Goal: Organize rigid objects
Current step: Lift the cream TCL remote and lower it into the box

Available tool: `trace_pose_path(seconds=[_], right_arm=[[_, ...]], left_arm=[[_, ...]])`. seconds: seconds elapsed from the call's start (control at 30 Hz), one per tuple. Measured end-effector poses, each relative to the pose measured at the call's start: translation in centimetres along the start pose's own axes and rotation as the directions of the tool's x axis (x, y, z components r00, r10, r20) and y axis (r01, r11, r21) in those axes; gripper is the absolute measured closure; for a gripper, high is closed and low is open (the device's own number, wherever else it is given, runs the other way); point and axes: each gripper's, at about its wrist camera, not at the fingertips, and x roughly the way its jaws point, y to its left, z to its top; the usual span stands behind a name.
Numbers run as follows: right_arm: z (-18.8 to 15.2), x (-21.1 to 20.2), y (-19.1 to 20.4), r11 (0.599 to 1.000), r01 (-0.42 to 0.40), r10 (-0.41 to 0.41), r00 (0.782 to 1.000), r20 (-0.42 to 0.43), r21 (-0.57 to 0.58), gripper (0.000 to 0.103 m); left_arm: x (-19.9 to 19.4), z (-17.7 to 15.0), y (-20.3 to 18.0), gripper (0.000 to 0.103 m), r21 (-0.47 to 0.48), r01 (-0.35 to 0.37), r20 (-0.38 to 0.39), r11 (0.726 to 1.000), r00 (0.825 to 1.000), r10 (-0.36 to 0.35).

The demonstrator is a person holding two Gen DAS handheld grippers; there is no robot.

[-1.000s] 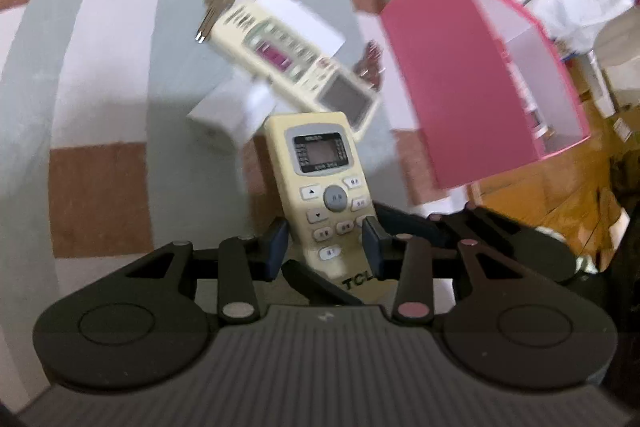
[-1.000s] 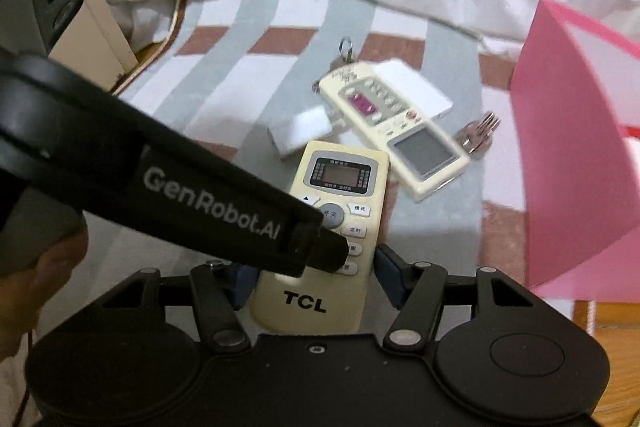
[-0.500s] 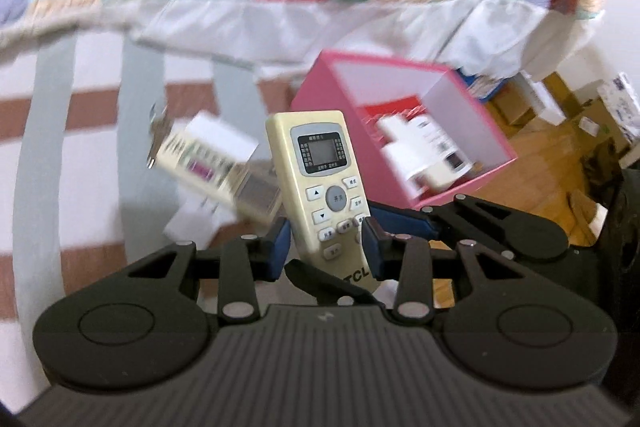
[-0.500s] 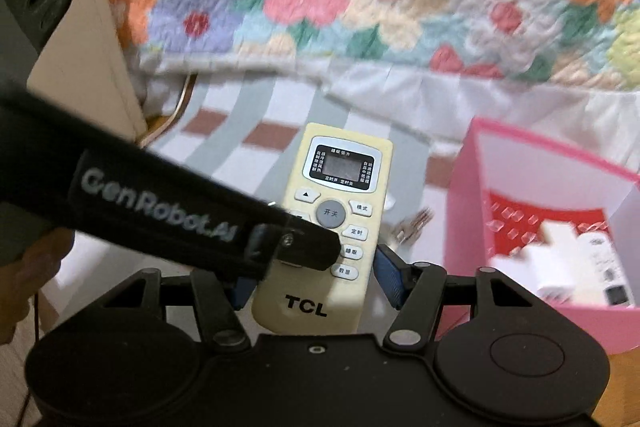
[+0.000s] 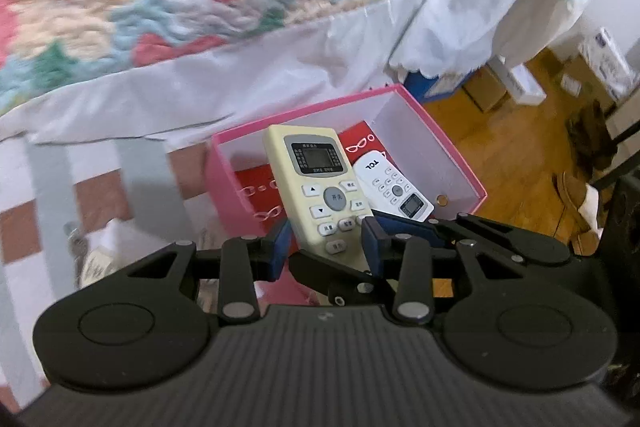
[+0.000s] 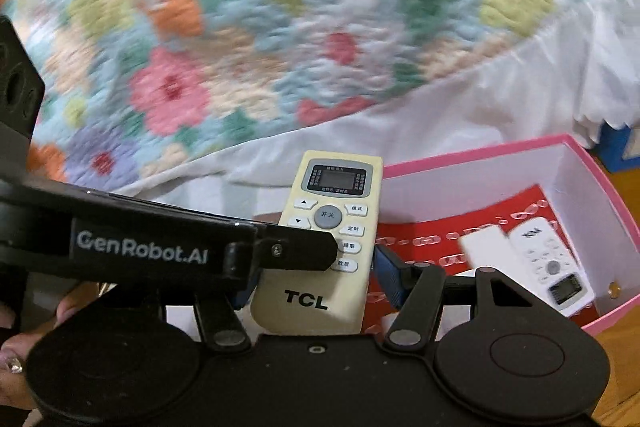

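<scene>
Both grippers clamp one cream remote (image 5: 318, 193), held in the air above the near left part of the pink box (image 5: 228, 179). The left gripper (image 5: 325, 243) pinches its lower button end; the right gripper (image 6: 310, 277) pinches its sides by the TCL mark. In the box, a white remote (image 5: 394, 189) lies on a red card (image 5: 256, 187). A floral quilt (image 6: 280, 7) lies beyond.

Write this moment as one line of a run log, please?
left gripper: shut on cream remote | right gripper: shut on cream remote | pink box: holds white remote
</scene>
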Motion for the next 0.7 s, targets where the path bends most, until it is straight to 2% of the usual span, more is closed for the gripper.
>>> trace_pose_path(seconds=[0.23, 0.4, 0.57, 0.7], right_arm=[[1.2, 4.3, -5.9, 0.991, 0.001, 0.01, 0.996, -0.088, 0.13, 0.037], [1.3, 7.6, -8.8, 0.977, 0.008, 0.032, 0.982, -0.184, 0.213, 0.037], [0.9, 9.2, -9.9, 0.968, 0.004, 0.062, 0.966, -0.253, 0.25, 0.035], [0.8, 9.6, -9.7, 0.957, -0.02, 0.102, 0.957, -0.27, 0.288, 0.034]], left_arm=[[7.1, 3.7, -1.1, 0.068, 0.074, -0.018, -0.117, 0.997, 0.993, 0.027], [11.7, 4.9, -0.7, 0.068, 0.076, -0.029, -0.216, 0.997, 0.975, 0.045], [13.9, 5.2, -0.7, 0.068, 0.099, -0.034, -0.275, 0.994, 0.959, 0.061], [14.9, 5.4, -0.8, 0.068, 0.13, -0.074, -0.286, 0.989, 0.952, 0.109]])
